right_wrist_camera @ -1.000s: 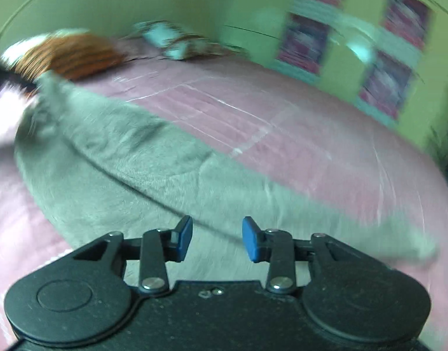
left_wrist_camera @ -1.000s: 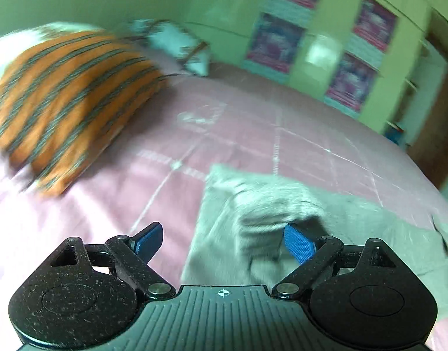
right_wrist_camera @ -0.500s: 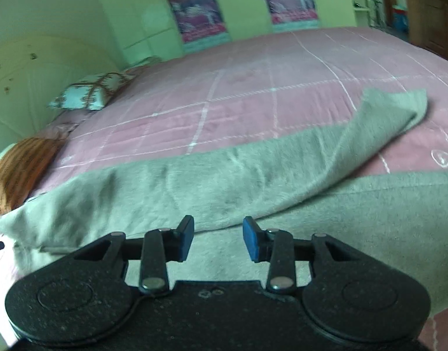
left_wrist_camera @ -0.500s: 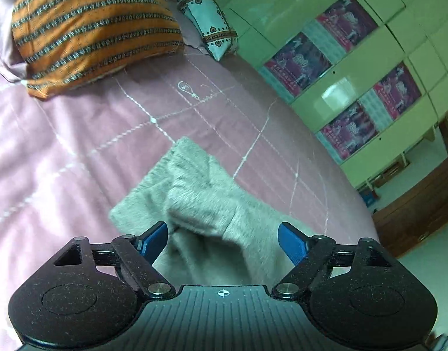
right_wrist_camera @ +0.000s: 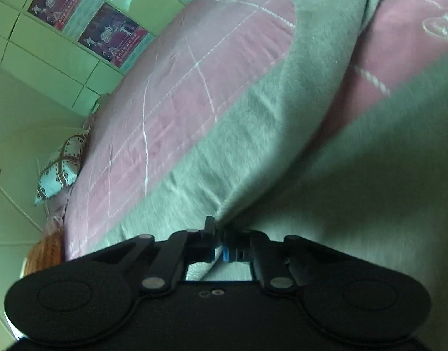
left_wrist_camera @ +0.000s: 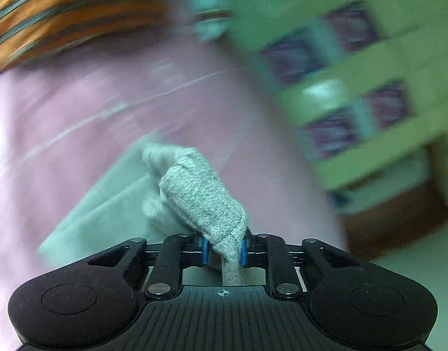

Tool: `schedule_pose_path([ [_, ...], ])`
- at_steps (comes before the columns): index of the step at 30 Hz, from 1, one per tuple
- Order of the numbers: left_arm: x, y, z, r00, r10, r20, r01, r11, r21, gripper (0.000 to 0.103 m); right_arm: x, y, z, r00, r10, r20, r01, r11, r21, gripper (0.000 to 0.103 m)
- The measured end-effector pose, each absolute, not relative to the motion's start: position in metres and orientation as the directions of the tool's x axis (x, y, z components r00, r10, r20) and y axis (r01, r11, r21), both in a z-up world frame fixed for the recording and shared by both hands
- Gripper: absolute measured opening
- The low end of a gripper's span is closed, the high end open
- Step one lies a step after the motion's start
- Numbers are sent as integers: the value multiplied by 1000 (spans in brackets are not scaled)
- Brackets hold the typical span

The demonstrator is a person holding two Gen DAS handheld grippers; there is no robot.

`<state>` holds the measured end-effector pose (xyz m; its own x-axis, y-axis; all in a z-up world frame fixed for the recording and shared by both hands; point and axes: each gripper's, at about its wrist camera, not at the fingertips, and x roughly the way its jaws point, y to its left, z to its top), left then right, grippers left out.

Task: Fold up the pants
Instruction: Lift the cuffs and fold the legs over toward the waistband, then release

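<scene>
- The striped orange pillow (left_wrist_camera: 57, 14), the small patterned cushion (left_wrist_camera: 207, 3) and the posters (left_wrist_camera: 335, 58) on the green cupboards are being smeared by motion blur in the left wrist view; no detail is being resolved.
- The grey pants (right_wrist_camera: 282, 122) are being cut off by the right edge of the right wrist view.
- The blue pads (right_wrist_camera: 224, 253) of the right gripper (right_wrist_camera: 225, 251) are being largely covered by fabric.

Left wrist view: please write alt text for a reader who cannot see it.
The left gripper is shut on a bunched, ribbed end of the grey pants, whose remaining fabric lies on a pink bedsheet. Behind, blurred by motion, are an orange striped pillow and a green cabinet with dark posters.
</scene>
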<state>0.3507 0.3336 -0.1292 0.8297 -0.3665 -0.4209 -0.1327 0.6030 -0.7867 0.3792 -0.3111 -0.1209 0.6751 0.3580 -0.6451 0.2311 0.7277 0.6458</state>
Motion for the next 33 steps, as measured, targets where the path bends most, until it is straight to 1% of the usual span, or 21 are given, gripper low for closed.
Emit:
schedule_pose_path([
  [2,347,339,-99,859,-427,-282,24,583,-812,17,367,-314,-80,761,358,-542,109,752,650,0],
  [3,343,343,-92,859,-436,-267,58,602,-797,17,352,-314,-56,799,356,-484,47,766,641,0],
  [5,336,352,-102,842,-437,-317,50,648,-760,18,313,-317,-26,841,362,-402,-41,783,620,0],
  [6,334,354,-117,818,-417,-395,2,689,-725,18,291,-317,-23,844,370,-388,-72,795,603,0],
  [8,338,354,-168,697,-356,-622,-171,761,-626,17,265,-307,-48,806,396,-441,-82,811,579,0],
  [9,335,352,-190,651,-339,-679,-211,779,-591,17,260,-297,-74,761,388,-519,-76,849,523,0],
  [10,327,352,-198,681,-338,-649,-203,765,-611,17,261,-288,-105,688,368,-626,-40,880,473,0],
  [11,322,354,-200,704,-340,-623,-215,734,-644,17,262,-289,-134,628,372,-684,31,866,499,0],
  [14,324,346,-200,715,-322,-620,-217,742,-635,17,256,-299,-146,659,386,-646,96,808,581,2],
  [15,327,345,-201,713,-322,-623,-223,738,-637,17,256,-299,-144,663,379,-645,98,811,577,8],
  [16,331,347,-201,710,-324,-625,-227,735,-639,18,257,-298,-142,665,368,-650,96,821,563,9],
  [18,337,344,-195,709,-321,-628,-218,747,-628,17,263,-299,-140,657,352,-667,112,829,548,2],
  [20,328,344,-175,759,-361,-542,-138,724,-676,17,267,-298,-130,652,338,-679,118,839,531,0],
  [21,326,344,-162,782,-382,-494,-94,710,-698,17,268,-300,-115,678,346,-648,104,828,552,0],
  [23,321,344,-154,774,-362,-519,-77,760,-645,17,257,-300,-84,750,339,-567,40,834,551,0],
  [25,327,337,-173,696,-334,-636,-118,820,-559,17,241,-305,-71,783,336,-524,-1,843,538,0],
  [26,329,333,-184,667,-313,-676,-122,849,-514,17,236,-307,-76,772,343,-536,0,843,539,0],
  [27,328,330,-189,681,-310,-664,-116,849,-516,18,235,-308,-90,742,345,-575,12,851,525,0],
  [29,326,330,-190,695,-300,-653,-142,833,-534,17,244,-307,-133,628,321,-709,99,871,482,0],
  [32,330,327,-179,699,-291,-653,-117,855,-506,17,235,-312,-141,657,328,-679,124,841,526,0],
  [33,333,325,-170,714,-302,-632,-88,857,-508,17,234,-312,-140,658,325,-680,124,844,523,0],
])
